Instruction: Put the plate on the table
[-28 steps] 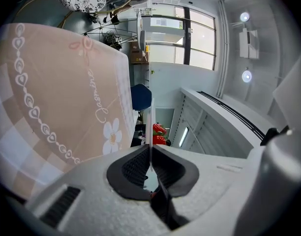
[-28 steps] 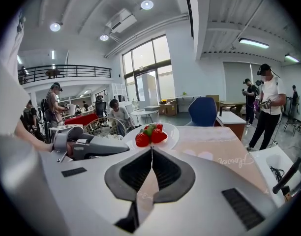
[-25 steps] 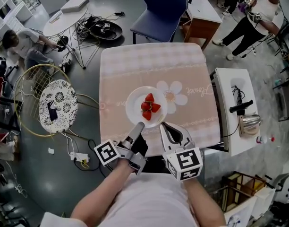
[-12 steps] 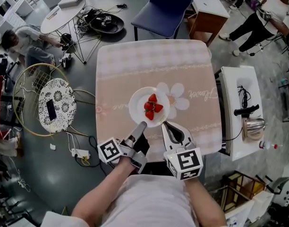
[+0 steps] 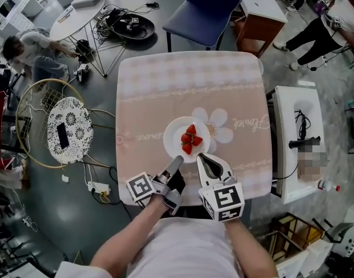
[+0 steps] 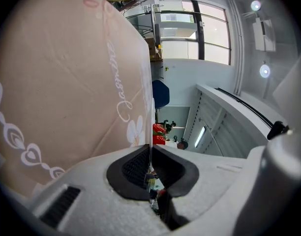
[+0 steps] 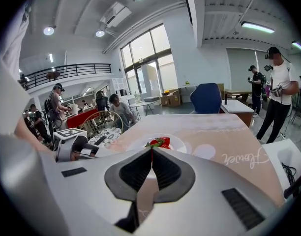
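The left tool, turned sideways to pinch a thin edge, is clamped on the near rim of the plate of strawberries, which sits on the counter, while the right tool hovers alongside, closed and empty.

One table, one plate, strawberries (three or four, piled), one chair.

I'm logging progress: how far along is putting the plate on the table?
Looks done: the plate of strawberries sits on the table. In hand: the left gripper is shut on the plate's near rim. Left: letting go and drawing back. The right gripper is shut on nothing.
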